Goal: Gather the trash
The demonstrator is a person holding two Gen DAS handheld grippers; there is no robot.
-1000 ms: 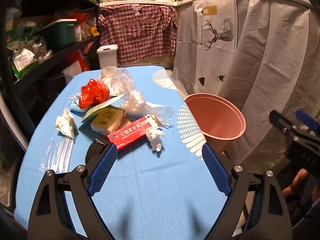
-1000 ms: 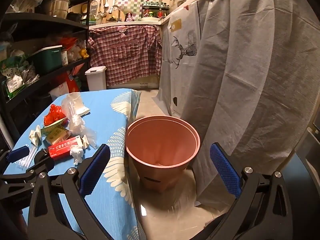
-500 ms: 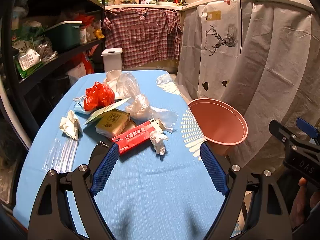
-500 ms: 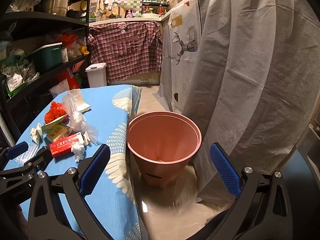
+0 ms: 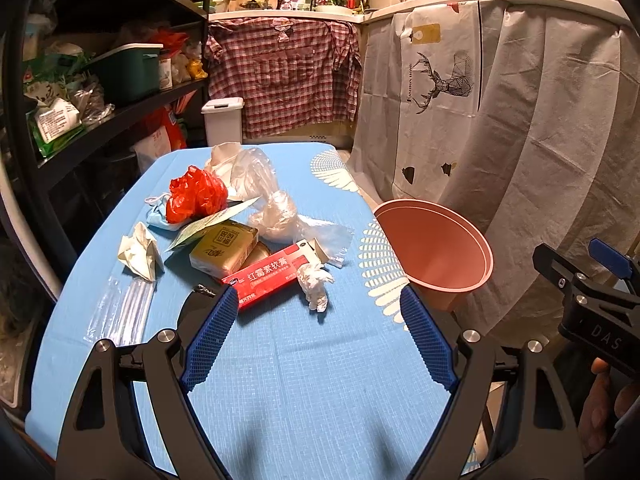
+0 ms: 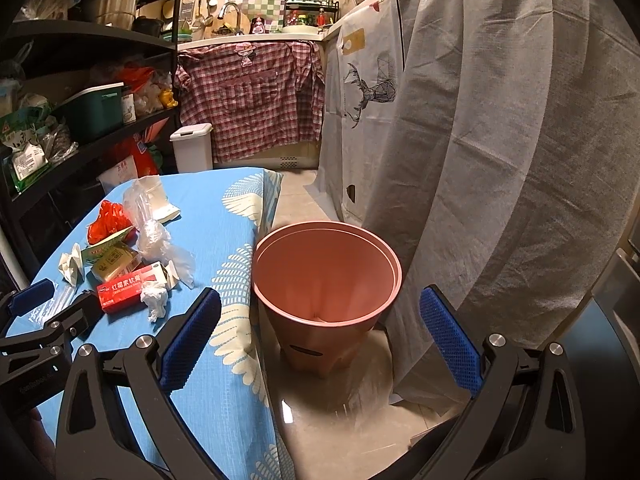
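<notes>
Lately the left tool (image 5: pixel 316 338) has drawn back slightly from the heap, jaws wide and empty; the right tool (image 6: pixel 320 334), equally wide and empty, hangs facing the pink bin (image 6: pixel 326 276) on the floor beside the surface's (image 5: pixel 304 380) right edge. Nothing is collected yet. Midway along the surface, a red carton (image 5: pixel 267 277) touches a crumpled tissue (image 5: pixel 316 282); whatever lies beneath the heap is hidden.

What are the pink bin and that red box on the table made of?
The pink bin looks like matte moulded plastic: smooth, uniformly coloured walls and a thin rolled rim. The red box seems to be glossy printed cardboard, with sharp folded edges and an open white end flap.
</notes>
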